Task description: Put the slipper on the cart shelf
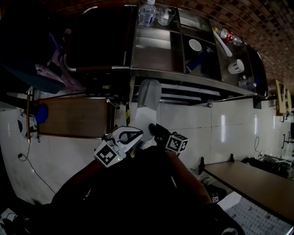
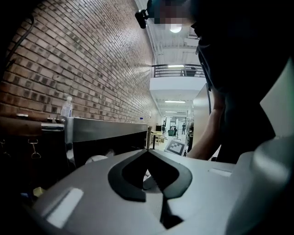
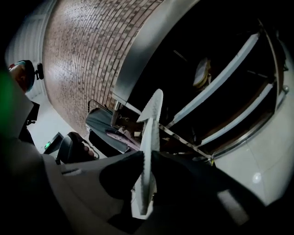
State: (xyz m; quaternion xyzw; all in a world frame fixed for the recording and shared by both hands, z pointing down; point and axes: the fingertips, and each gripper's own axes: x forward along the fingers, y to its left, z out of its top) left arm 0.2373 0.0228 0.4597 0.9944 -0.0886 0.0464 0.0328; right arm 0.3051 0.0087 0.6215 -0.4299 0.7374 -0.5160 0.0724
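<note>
A white and grey slipper (image 1: 148, 98) hangs in front of the steel cart (image 1: 193, 78), toe toward the cart's lower shelves. My right gripper (image 1: 154, 131) is shut on its near end. In the right gripper view the slipper (image 3: 151, 133) stands edge-on between the dark pads of the right gripper (image 3: 147, 155), with the cart's shelf rails (image 3: 220, 80) beyond it. My left gripper (image 1: 131, 136) sits just left of the slipper, apart from it. The left gripper (image 2: 147, 150) has its jaw tips together and holds nothing; the cart's steel edge (image 2: 105, 128) lies ahead of it.
The cart top carries a water bottle (image 1: 147, 13), a glass cup (image 1: 166, 16), a white bowl (image 1: 195, 45) and a white cup (image 1: 235, 66). A wooden table (image 1: 73, 117) stands at left, another (image 1: 257, 179) at lower right. Clothes lie heaped (image 1: 50, 69) at far left.
</note>
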